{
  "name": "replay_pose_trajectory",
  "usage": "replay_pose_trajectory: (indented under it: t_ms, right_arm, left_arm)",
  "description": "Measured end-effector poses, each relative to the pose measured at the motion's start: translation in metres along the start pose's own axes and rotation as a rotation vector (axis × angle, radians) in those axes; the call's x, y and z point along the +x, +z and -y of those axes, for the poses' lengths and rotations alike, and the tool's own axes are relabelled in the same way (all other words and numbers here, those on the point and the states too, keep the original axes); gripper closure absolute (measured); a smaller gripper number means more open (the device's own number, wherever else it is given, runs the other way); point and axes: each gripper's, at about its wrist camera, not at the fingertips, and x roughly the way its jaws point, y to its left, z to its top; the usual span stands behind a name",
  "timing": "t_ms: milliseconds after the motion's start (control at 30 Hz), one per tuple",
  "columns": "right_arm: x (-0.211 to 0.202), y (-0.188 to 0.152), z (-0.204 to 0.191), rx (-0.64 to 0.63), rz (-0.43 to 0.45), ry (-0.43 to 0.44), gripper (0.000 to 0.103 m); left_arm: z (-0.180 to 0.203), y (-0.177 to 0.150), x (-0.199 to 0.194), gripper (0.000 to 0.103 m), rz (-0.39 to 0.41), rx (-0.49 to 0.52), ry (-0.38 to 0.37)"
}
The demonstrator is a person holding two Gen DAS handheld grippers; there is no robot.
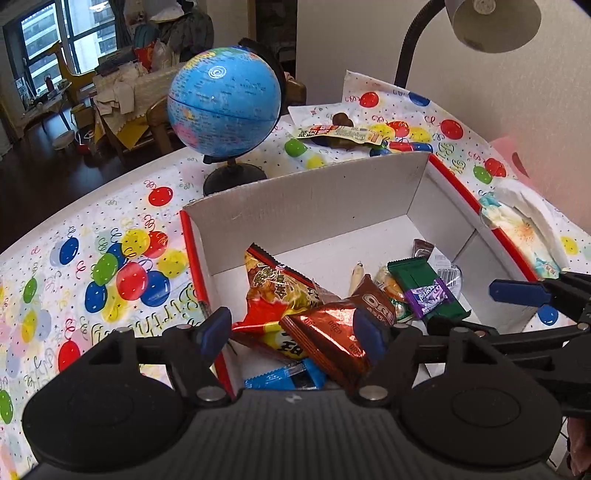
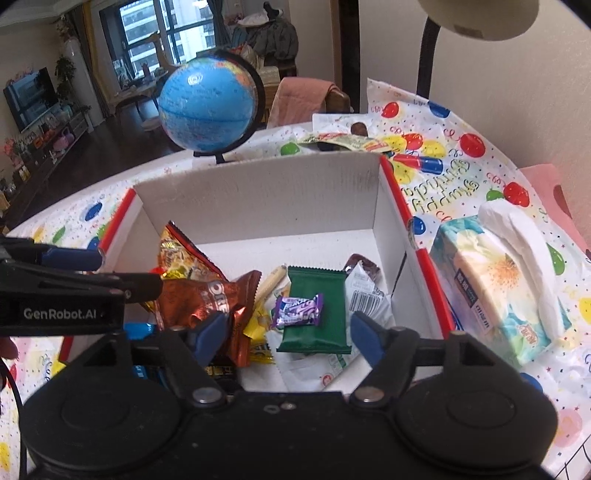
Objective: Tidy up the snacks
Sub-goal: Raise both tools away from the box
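A balloon-print tablecloth (image 1: 110, 258) covers the table, and on it stands the landmark, a white cardboard box (image 1: 306, 199) with red edges. Beyond the box's far left corner stands a blue globe (image 1: 223, 98); a lamp (image 1: 493, 22) hangs above its far right corner. Just beside the box's right wall lies a floral tissue pack (image 2: 495, 284). Behind the far wall lie a few loose snack wrappers (image 1: 340, 134). Inside the box, at the near end, the snacks are piled: a red-and-yellow chip bag (image 1: 277, 284) toward the left wall, a copper Oreo packet (image 1: 332, 332) leaning on it, a green packet (image 2: 314, 310) in the middle with a small purple candy (image 2: 297, 308) on top, and a blue packet (image 1: 284, 376) nearest the front. Over the box's near edge, the left gripper (image 1: 291, 332) and right gripper (image 2: 286, 338) both have their jaws spread, pinching nothing.
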Motion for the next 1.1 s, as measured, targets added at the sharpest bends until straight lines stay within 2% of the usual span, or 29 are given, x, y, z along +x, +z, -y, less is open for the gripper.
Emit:
replay_pose_trajectory:
  t_ms: [100, 333, 467, 633, 833, 1100]
  right_arm:
    - [-0.013, 0.0, -0.002, 0.003, 0.031, 0.005, 0.018]
    - [-0.049, -0.001, -0.013, -0.003, 0.114, 0.029, 0.01]
    - [-0.069, -0.003, -0.019, 0.004, 0.149, 0.045, 0.002]
    - [-0.091, -0.006, -0.029, 0.001, 0.185, 0.044, 0.0]
    - [-0.112, -0.013, -0.043, -0.007, 0.216, 0.05, 0.0]
    - [-0.13, -0.023, -0.058, -0.036, 0.242, 0.047, 0.0]
  left_arm:
    - [0.0, -0.004, -0.011, 0.031, 0.012, -0.006, 0.008]
    - [-0.005, -0.013, -0.05, 0.031, 0.076, -0.037, 0.018]
    - [-0.011, -0.02, -0.075, 0.024, 0.117, -0.064, 0.026]
    - [-0.019, -0.029, -0.101, 0.023, 0.156, -0.089, 0.057]
    - [-0.035, -0.045, -0.129, 0.02, 0.185, -0.145, 0.051]
    - [-0.043, -0.068, -0.155, 0.02, 0.196, -0.183, 0.064]
